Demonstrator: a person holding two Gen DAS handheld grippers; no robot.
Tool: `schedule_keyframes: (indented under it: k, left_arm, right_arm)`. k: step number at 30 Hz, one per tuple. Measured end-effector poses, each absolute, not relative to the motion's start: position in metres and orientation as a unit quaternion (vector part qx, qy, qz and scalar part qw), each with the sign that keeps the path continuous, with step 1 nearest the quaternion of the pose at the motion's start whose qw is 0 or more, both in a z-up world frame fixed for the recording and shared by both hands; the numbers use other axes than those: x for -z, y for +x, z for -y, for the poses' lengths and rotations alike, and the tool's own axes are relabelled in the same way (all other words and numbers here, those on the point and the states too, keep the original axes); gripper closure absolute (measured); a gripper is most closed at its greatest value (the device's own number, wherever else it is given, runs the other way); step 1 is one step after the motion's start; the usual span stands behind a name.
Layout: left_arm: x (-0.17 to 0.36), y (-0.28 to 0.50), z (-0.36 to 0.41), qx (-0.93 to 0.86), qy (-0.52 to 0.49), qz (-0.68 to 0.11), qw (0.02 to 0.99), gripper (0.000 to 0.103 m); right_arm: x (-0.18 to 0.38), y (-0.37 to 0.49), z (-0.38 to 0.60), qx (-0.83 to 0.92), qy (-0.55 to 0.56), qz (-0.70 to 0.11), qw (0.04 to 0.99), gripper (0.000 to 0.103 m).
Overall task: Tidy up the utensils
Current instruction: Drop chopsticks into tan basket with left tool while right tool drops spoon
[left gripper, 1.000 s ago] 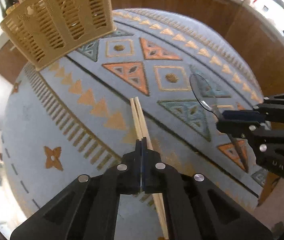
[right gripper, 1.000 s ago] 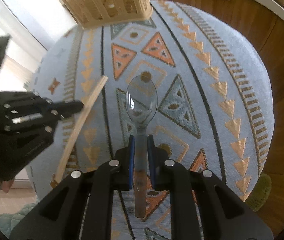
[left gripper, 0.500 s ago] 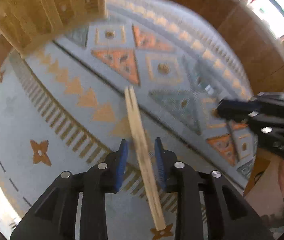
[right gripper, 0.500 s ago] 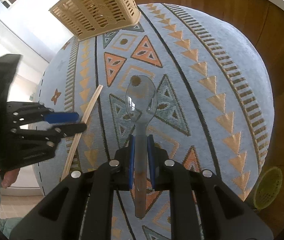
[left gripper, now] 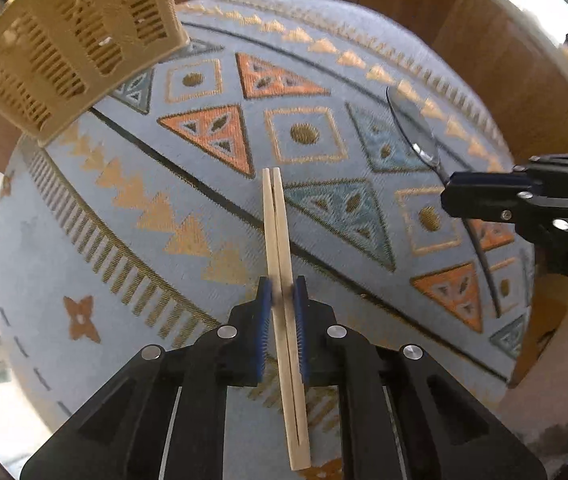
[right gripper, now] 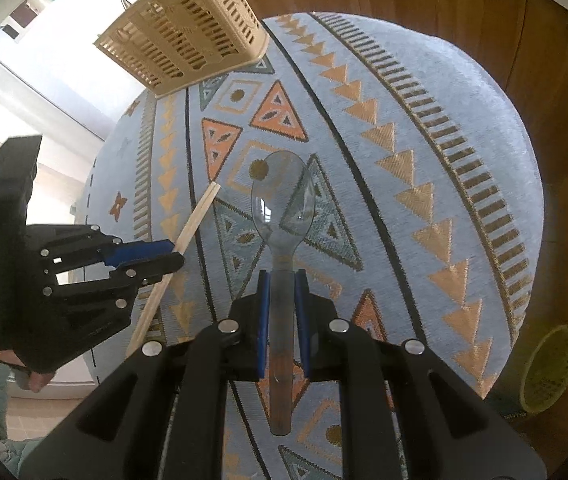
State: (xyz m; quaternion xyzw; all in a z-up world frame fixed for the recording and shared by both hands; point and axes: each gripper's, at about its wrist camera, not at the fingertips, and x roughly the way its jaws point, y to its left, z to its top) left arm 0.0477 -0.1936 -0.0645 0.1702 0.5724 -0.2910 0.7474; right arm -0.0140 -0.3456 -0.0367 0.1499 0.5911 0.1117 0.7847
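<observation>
A pair of wooden chopsticks [left gripper: 277, 240] lies between the pads of my left gripper [left gripper: 281, 300], which is shut on them; the sticks point toward the table's middle. They also show in the right wrist view [right gripper: 187, 236]. My right gripper [right gripper: 281, 292] is shut on the handle of a clear plastic spoon [right gripper: 281, 204], held above the patterned cloth. The spoon's bowl shows at the right in the left wrist view [left gripper: 412, 120]. A beige slotted utensil basket [left gripper: 71, 40] stands at the far left edge of the table; it also shows in the right wrist view [right gripper: 183, 36].
The round table carries a blue cloth [left gripper: 83, 248] with orange triangles. Wooden cabinets [right gripper: 484, 40] run behind it. A yellow-green round strainer [right gripper: 548, 368] lies low at the right. The left gripper's body [right gripper: 43, 272] shows at the left.
My left gripper opened half a second ago and has closed on the chopsticks again. The right gripper lifted the spoon slightly; the basket now sits nearer in its view.
</observation>
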Motion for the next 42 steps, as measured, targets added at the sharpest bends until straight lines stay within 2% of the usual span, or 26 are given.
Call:
schedule_keyframes:
  k: [5,10,23,31,42]
  left_arm:
    - [0.049,0.044,0.163,0.328,0.083,-0.530,0.778,0.094]
    - [0.012,0.036,0.130,0.344,0.022,-0.446,0.826,0.094]
    - [-0.116,0.057,0.040,0.270,-0.078,-0.120,0.952,0.094]
    - [-0.141,0.117,0.025,0.232,-0.137,-0.047,0.962,0.094]
    - [-0.118,0.186,0.025,0.173,-0.118,-0.013,0.978,0.094]
  right_arm:
    - [0.022,-0.015,0.346,-0.121,0.162,-0.566,0.800,0.093]
    - [-0.010,-0.011,0.333,-0.139,0.161,-0.505,0.836,0.093]
    - [-0.116,0.051,0.277,-0.145,0.131,-0.282,0.939,0.093]
    - [-0.148,0.118,0.251,-0.118,0.163,-0.166,0.965,0.093]
    - [-0.102,0.182,0.203,-0.048,0.106,-0.124,0.985,0.093]
